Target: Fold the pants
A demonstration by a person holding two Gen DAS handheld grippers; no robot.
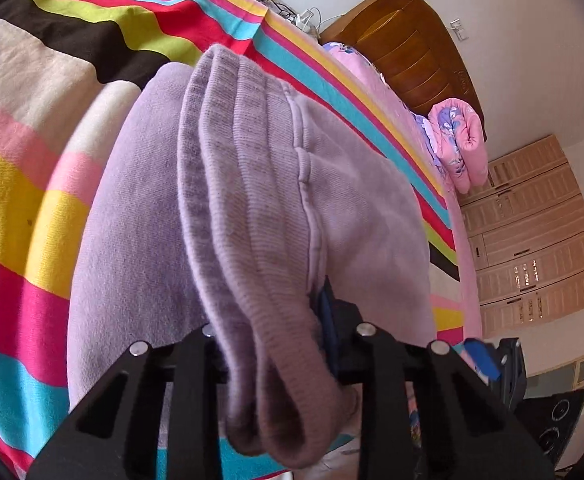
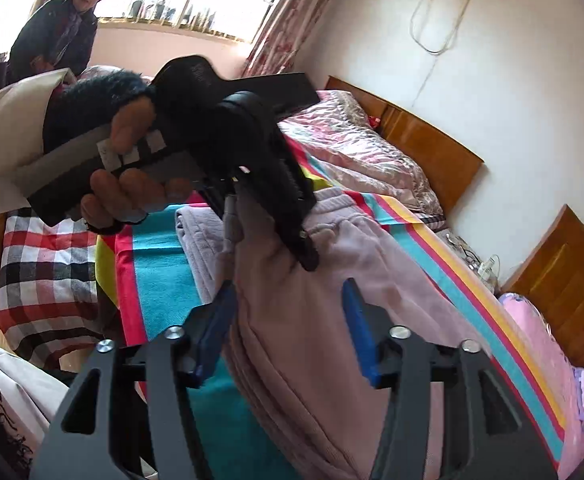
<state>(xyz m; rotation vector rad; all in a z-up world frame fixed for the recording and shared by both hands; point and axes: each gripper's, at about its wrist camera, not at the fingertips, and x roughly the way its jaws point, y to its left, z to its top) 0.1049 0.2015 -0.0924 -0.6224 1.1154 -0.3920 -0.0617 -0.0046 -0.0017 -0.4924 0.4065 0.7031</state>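
The lilac pants [image 1: 252, 184] lie on a striped blanket [image 1: 32, 160] spread over the bed, partly doubled over. The left gripper [image 1: 288, 332] is pinched narrow on the ribbed waistband [image 1: 228, 152], which bunches up between its jaws and droops over them toward the camera. In the right wrist view that same gripper [image 2: 268, 236] shows from outside, held in a hand [image 2: 132, 192] and clamped on a raised ridge of the cloth. The right gripper [image 2: 288, 320] stands wide, its two blue pads [image 2: 357, 332] apart above the pants [image 2: 331, 300], pressing on nothing.

The main risk, as I judge it, is the thick waistband slipping out of the narrow pinch as it is carried across, since much of the rib hangs loose outside the jaws. With only one gripper holding, the lifted layer could also drag the layers under it and skew the fold, or tug the blanket into wrinkles.

Counted: one pair of pants, two grippers, one striped blanket, one checked cloth [image 2: 44, 264] at the near left, two wooden headboards [image 2: 431, 152], and one onlooker [image 2: 64, 32] standing far off by the window.
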